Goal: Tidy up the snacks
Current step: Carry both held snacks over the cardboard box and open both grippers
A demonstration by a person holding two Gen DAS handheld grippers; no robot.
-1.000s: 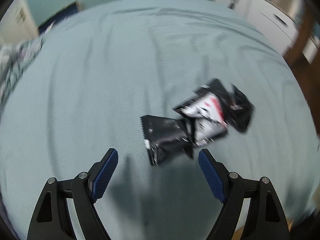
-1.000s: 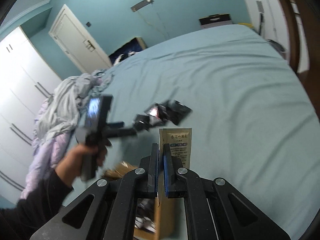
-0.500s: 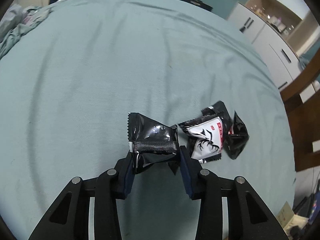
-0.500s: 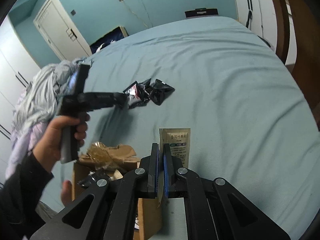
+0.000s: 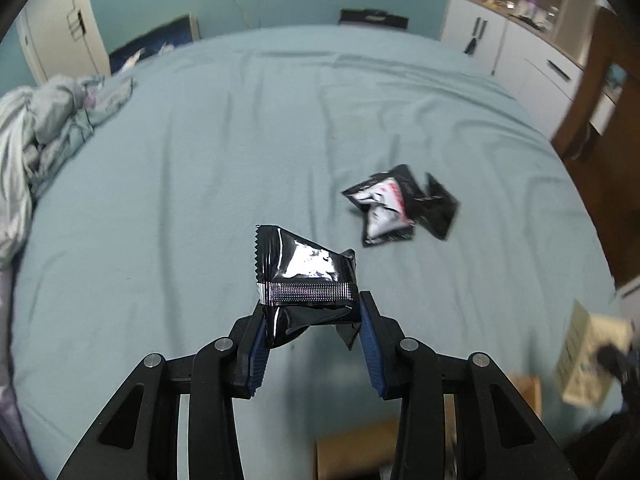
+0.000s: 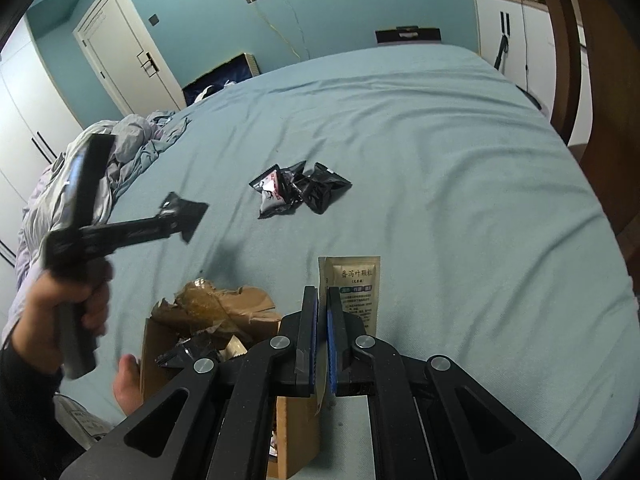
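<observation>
My left gripper (image 5: 312,316) is shut on a black snack packet (image 5: 306,276) and holds it above the teal bed; it also shows in the right wrist view (image 6: 182,220). A small pile of black and white snack packets (image 5: 396,208) lies on the bed beyond it, also seen in the right wrist view (image 6: 298,192). My right gripper (image 6: 322,296) is shut on a tan sachet (image 6: 356,292) with printed text, held upright. An open cardboard box (image 6: 208,328) with packets inside stands below, at the bed's near edge.
Crumpled grey bedding (image 6: 100,168) lies at the left of the bed (image 6: 440,200). White cabinets (image 5: 516,52) and a wooden frame (image 6: 592,92) stand at the right. A white door (image 6: 124,52) is in the far wall.
My left gripper closed on the black packet, lifted it off the bed and drew it back away from the pile. The right gripper kept the sachet and barely moved.
</observation>
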